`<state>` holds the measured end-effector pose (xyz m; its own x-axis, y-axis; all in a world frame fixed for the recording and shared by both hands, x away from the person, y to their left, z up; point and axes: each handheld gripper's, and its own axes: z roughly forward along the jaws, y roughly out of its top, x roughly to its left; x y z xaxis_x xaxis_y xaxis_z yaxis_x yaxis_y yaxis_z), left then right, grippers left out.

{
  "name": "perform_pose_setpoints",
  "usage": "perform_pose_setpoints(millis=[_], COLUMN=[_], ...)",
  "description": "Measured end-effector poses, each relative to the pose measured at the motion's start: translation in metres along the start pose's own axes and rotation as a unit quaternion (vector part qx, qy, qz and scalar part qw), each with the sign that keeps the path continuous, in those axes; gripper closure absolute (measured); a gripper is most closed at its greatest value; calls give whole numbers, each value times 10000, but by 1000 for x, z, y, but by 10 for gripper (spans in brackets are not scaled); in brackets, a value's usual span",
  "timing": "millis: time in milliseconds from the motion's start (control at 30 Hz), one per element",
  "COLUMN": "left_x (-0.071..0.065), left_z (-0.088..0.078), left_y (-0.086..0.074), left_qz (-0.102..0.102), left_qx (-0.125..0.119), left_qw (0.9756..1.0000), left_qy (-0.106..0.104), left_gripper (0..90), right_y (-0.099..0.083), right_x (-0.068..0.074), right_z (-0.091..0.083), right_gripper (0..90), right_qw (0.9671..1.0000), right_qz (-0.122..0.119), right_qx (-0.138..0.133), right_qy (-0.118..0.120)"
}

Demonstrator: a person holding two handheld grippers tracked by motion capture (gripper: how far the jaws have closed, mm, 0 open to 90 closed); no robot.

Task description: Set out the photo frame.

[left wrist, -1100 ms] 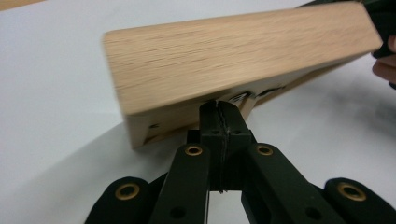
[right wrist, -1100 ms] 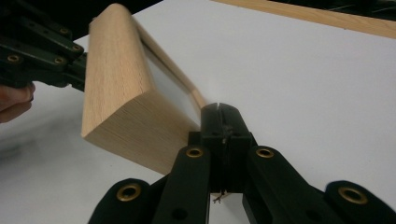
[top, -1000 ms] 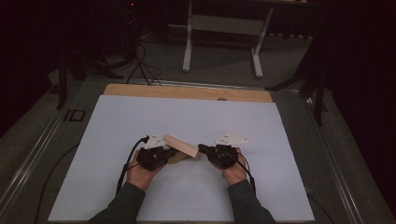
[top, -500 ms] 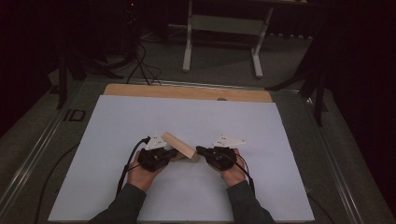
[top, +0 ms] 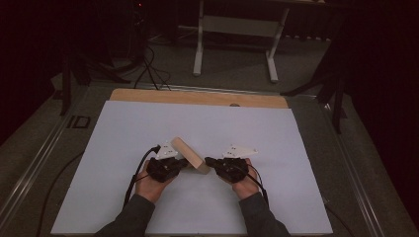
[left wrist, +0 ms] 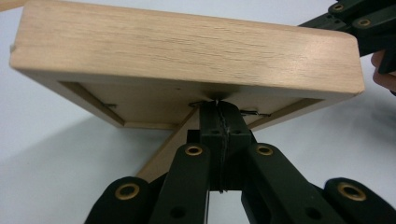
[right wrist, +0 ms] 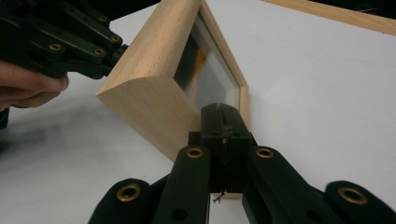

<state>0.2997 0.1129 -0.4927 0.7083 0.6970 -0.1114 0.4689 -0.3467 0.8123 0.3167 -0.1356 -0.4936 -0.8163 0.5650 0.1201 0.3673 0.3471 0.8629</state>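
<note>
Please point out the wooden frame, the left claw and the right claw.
wooden frame (top: pixel 188 154), high view, its top edge.
left claw (left wrist: pixel 218 110), left gripper view, shut tips at the frame's back.
right claw (right wrist: pixel 223 113), right gripper view, shut tips.

You won't find a readable word, label, brand or number on anything in these pictures.

In my left gripper view, my own closed jaws cover the lower middle of the wooden frame (left wrist: pixel 187 51), whose upper left corner runs off the top edge. In my right gripper view, the glass (right wrist: pixel 210 79) shows something orange, too blurred to tell. In the high view, my forearms are cut off at the bottom edge.
</note>
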Motion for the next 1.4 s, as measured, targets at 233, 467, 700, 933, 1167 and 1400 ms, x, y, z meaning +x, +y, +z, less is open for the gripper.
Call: perform_pose_setpoints(millis=[233,467,700,933,1167,1400], left_x=[1,2,1,3,3,4], left_z=[0,1,4,5,6,6], left_y=[-1,-2,-3,-4,-4,-5], left_qz=[-13,-48,-44,-56,-69,-120], left_qx=[11,23,62,79,87,93], left_qw=[10000,10000,10000,10000,9999,9999], left_qy=[16,13,8,9,20,41], left_gripper=[897,898,897,898,898,898], right_y=[0,-1,-2,-4,-9,-11], right_x=[6,8,8,8,6,8], right_z=[2,3,4,5,11,17], right_gripper=[898,898,898,898,898,898], right_qw=[9999,9998,9997,9996,9993,9987], right_qz=[-59,-108,-86,-82,-143,-214], right_qx=[27,56,123,179,349,456], right_qy=[82,143,181,192,3,43])
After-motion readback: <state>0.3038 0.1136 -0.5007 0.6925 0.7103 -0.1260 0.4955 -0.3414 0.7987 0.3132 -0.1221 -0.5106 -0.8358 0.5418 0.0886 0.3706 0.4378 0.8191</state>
